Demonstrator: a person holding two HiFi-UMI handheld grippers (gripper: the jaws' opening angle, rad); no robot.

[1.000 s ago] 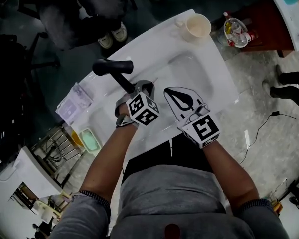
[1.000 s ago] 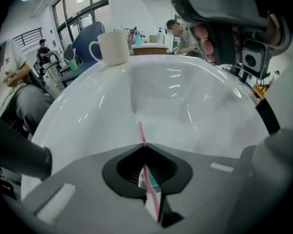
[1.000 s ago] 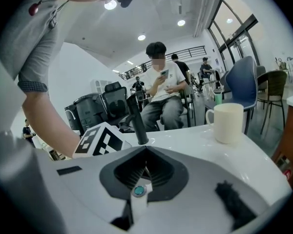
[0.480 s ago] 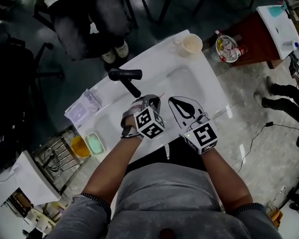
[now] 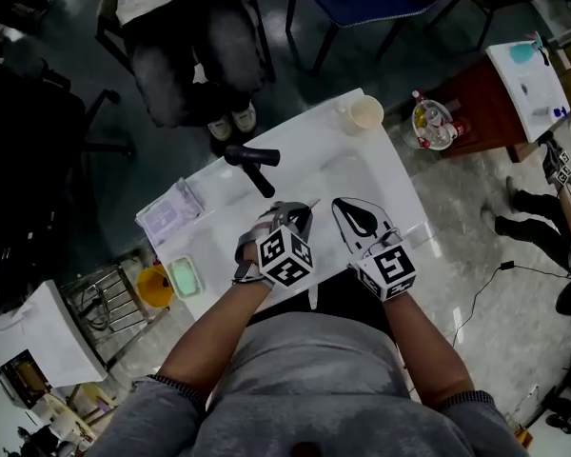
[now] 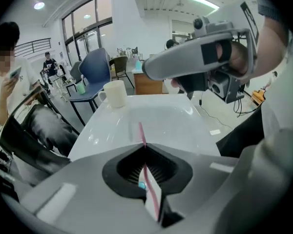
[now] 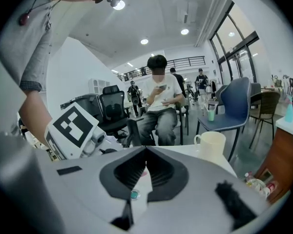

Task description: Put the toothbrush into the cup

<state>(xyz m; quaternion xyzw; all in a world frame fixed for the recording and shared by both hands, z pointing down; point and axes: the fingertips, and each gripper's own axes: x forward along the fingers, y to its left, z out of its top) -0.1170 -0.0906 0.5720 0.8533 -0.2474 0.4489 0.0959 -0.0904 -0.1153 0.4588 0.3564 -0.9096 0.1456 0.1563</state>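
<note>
- Head view: left gripper [image 5: 303, 215] and right gripper [image 5: 344, 207] side by side over the white bench [image 5: 295, 146]; cup [image 5: 365, 114] at its far corner, well apart.
- Left gripper view: jaws clenched on the thin pink toothbrush [image 6: 142, 133], its end sticking out past them.
- Right gripper view: jaws clenched tip to tip, empty.

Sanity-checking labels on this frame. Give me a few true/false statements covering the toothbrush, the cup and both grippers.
1. The left gripper is shut on the toothbrush. True.
2. The toothbrush is in the cup. False: it is in the left gripper, away from the cup.
3. The cup lies on its side. False: it stands upright at a far corner of the table.
4. A black hair dryer lies on the table. True.
5. The right gripper is open. False: its jaws are together, empty.
</note>
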